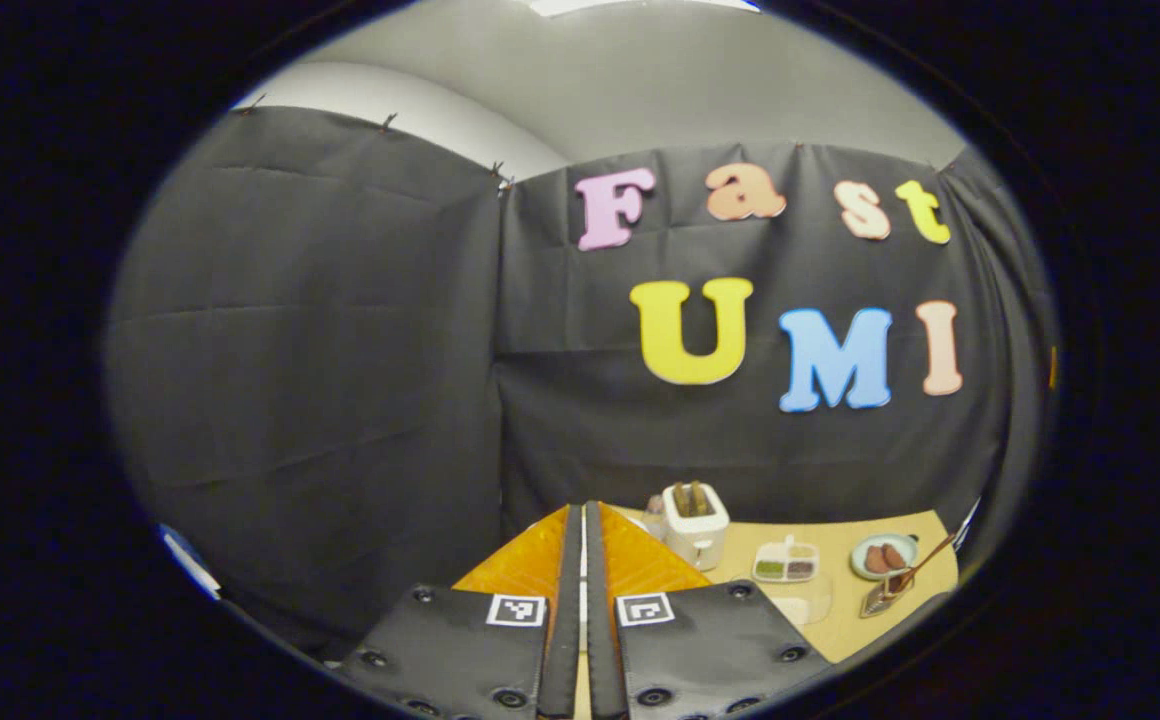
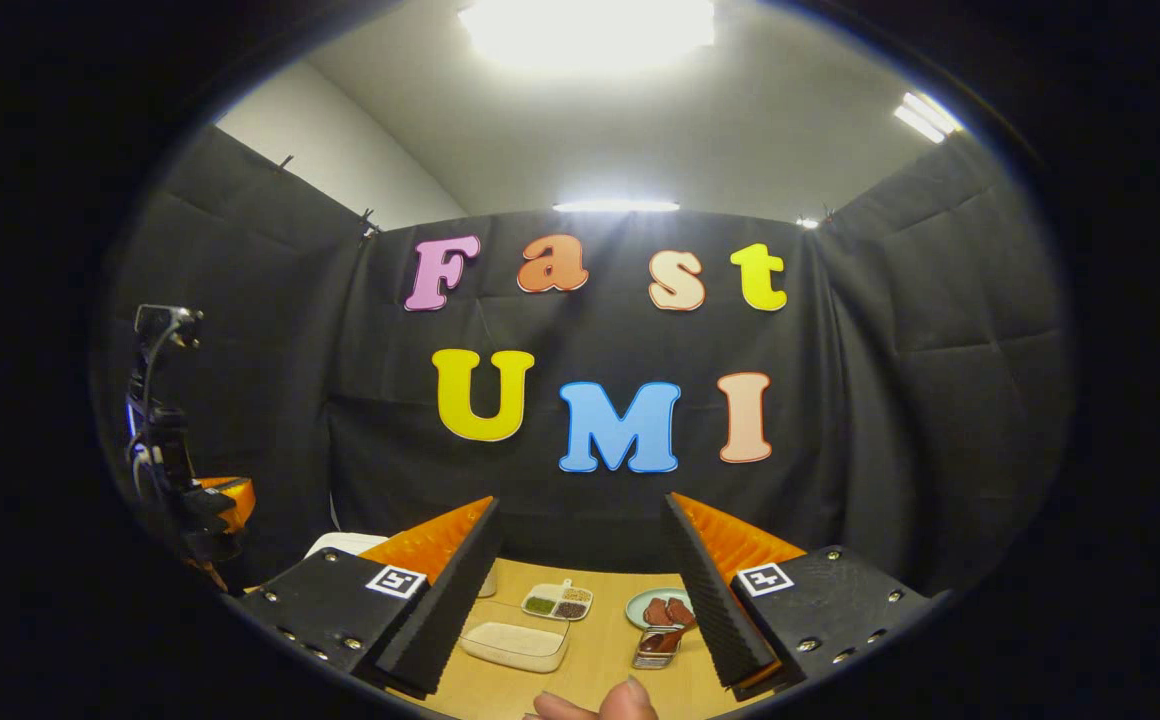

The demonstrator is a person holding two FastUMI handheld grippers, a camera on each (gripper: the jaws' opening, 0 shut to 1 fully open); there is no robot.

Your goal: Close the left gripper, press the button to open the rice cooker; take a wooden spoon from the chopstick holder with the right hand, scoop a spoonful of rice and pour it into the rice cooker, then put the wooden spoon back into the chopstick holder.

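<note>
Left tongs (image 1: 580,560): closed, empty, raised; right tongs (image 2: 585,580): open, empty, with spoon (image 2: 662,640) in holder (image 2: 652,652) low centre-right of right gripper view, nearer them, handle tilted.

No readable text, only square coded markers on both grippers

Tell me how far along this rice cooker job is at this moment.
Barely begun. Done: the left hand-held gripper is shut with nothing between its fingers, ready for the button. In hand: nothing; the right hand-held gripper is open and holds nothing. The brown wooden spoon sits in the holder, and the clear rectangular tub of white rice looks untouched. Left: pressing, scooping, pouring, returning the spoon.
</note>
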